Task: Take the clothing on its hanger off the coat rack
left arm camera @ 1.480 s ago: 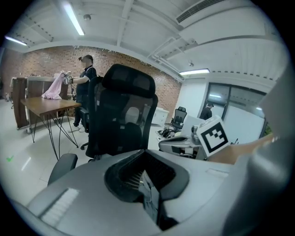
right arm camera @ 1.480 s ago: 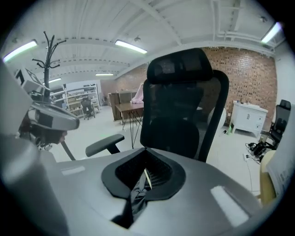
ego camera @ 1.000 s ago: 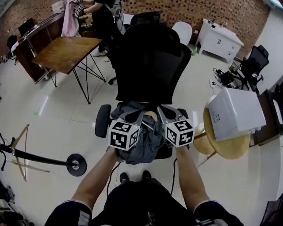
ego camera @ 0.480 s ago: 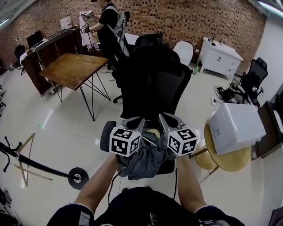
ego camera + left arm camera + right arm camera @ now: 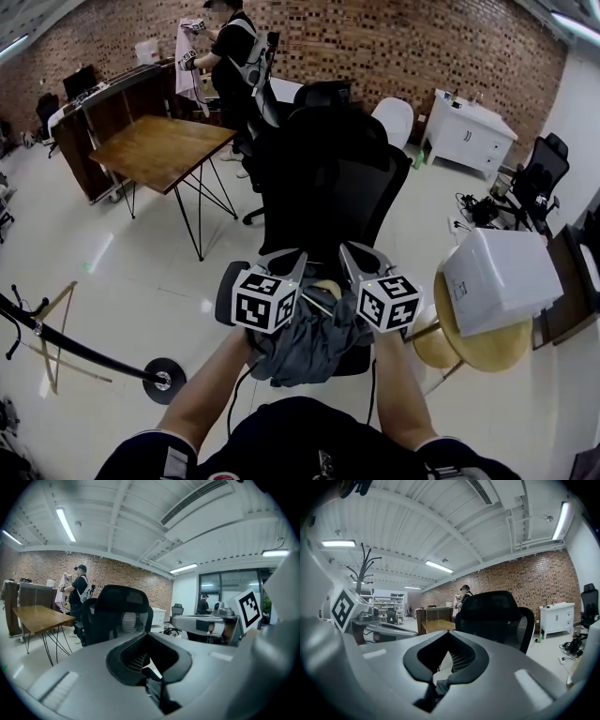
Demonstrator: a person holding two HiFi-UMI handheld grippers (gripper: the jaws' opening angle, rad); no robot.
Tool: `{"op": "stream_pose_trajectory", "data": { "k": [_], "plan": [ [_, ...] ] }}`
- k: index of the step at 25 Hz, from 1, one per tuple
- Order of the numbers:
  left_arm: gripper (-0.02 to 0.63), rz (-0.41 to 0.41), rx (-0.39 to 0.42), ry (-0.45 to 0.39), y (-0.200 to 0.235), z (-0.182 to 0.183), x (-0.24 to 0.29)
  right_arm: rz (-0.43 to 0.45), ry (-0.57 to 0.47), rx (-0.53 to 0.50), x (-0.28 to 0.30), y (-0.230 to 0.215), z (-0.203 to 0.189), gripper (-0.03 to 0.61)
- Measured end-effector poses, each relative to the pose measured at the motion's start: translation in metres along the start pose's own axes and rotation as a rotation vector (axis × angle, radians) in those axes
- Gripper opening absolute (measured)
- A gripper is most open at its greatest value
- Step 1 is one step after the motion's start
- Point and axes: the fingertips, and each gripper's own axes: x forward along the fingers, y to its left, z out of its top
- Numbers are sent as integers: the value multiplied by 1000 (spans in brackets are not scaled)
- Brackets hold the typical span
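A grey garment [image 5: 309, 342] hangs bunched under my two grippers, and the pale wooden hanger [image 5: 325, 284] shows between them. My left gripper [image 5: 286, 261] and right gripper [image 5: 361, 255] are side by side at chest height in front of the black office chair [image 5: 323, 178]. In the left gripper view the left gripper [image 5: 152, 667] has its jaws together, with dark cloth in the slit. The right gripper [image 5: 436, 686] looks the same, with grey fabric pinched low between the jaws. The black coat rack [image 5: 75, 352] stands to my left; its hooks [image 5: 363, 569] are bare.
A wooden table [image 5: 159, 150] stands at the back left, where a person [image 5: 230, 66] handles a pink cloth. A white box [image 5: 502, 281] rests on a round stool at the right. A white cabinet [image 5: 469, 127] and another chair are by the brick wall.
The head view has tilted up, so more of the brick wall and the person at the back show. Both grippers and the grey garment keep their place relative to each other.
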Motion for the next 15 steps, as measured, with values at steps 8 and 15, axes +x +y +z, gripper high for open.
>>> {"op": "stream_pose_trajectory", "data": {
  "k": [8, 15],
  "plan": [
    [12, -6, 1, -3, 0, 1, -3, 12, -6, 15, 0, 2, 2, 0],
    [12, -7, 2, -9, 2, 2, -6, 16, -7, 18, 1, 6, 2, 1]
  ]
}}
